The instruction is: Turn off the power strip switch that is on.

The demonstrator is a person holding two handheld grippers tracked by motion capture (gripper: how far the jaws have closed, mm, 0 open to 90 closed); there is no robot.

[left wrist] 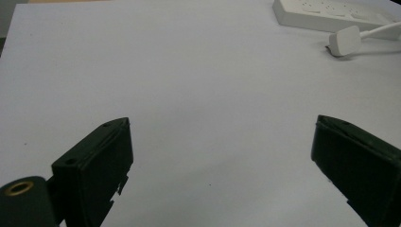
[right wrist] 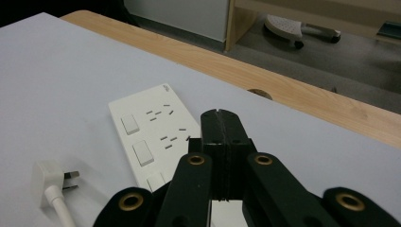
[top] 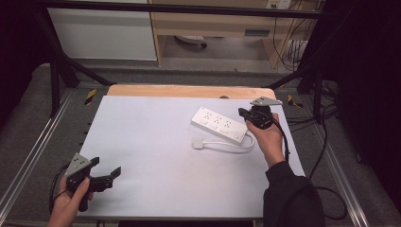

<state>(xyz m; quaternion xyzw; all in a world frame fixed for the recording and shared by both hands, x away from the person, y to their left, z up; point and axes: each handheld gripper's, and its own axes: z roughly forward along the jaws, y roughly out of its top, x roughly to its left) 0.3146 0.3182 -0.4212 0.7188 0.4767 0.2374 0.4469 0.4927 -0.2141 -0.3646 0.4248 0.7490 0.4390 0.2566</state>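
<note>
White rectangular plastic power strip lay at about two o'clock on the pale grey table sheet, slanted, with rocker switches and socket slots on top; small embossed mark at one end corner, too small to read. White flat plastic plug rested just beside the strip at its six o'clock side, joined by a white cable. Right gripper hovered at the strip's three o'clock end, jaws pressed together on nothing. Left gripper held at seven o'clock, well apart from the strip, jaws spread wide over bare sheet. Light wooden table edge at twelve o'clock
</note>
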